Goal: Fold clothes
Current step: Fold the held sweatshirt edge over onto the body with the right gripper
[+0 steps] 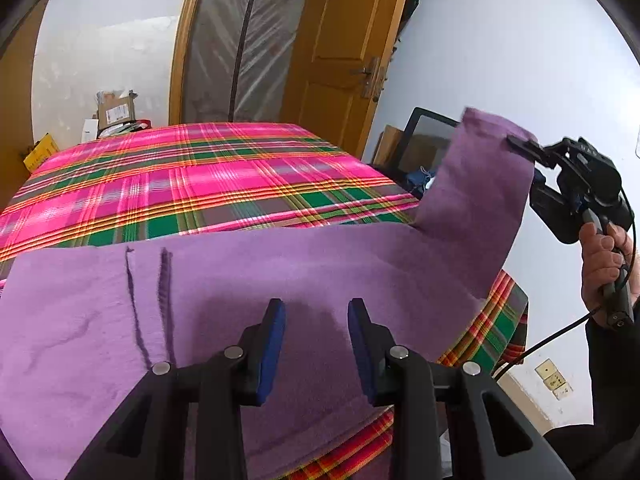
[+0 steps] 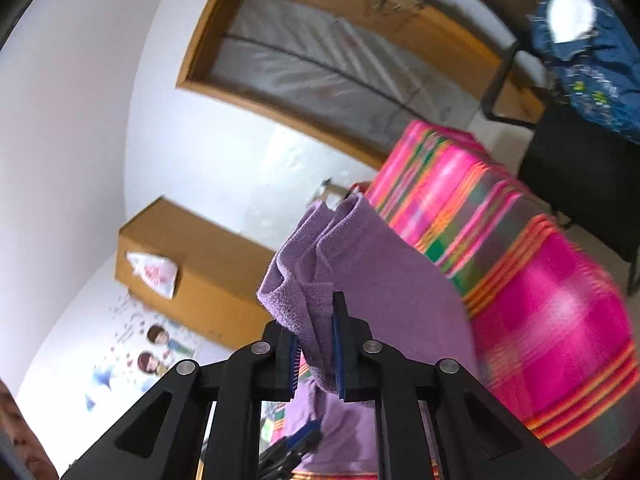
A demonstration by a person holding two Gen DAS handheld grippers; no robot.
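Observation:
A purple fleece garment lies spread over the near part of a table covered with a pink, green and orange plaid cloth. My left gripper hovers open just above the garment's middle, with nothing between its blue pads. At the right, a hand holds my right gripper up in the air, shut on a corner of the garment, and a strip of fabric rises with it off the table. In the right wrist view the bunched purple fabric is pinched between the right gripper pads.
A wooden door and a plastic-covered doorway stand behind the table. Cardboard boxes sit at the back left. A black frame and a blue bag are by the table's right side. A cable hangs from the right handle.

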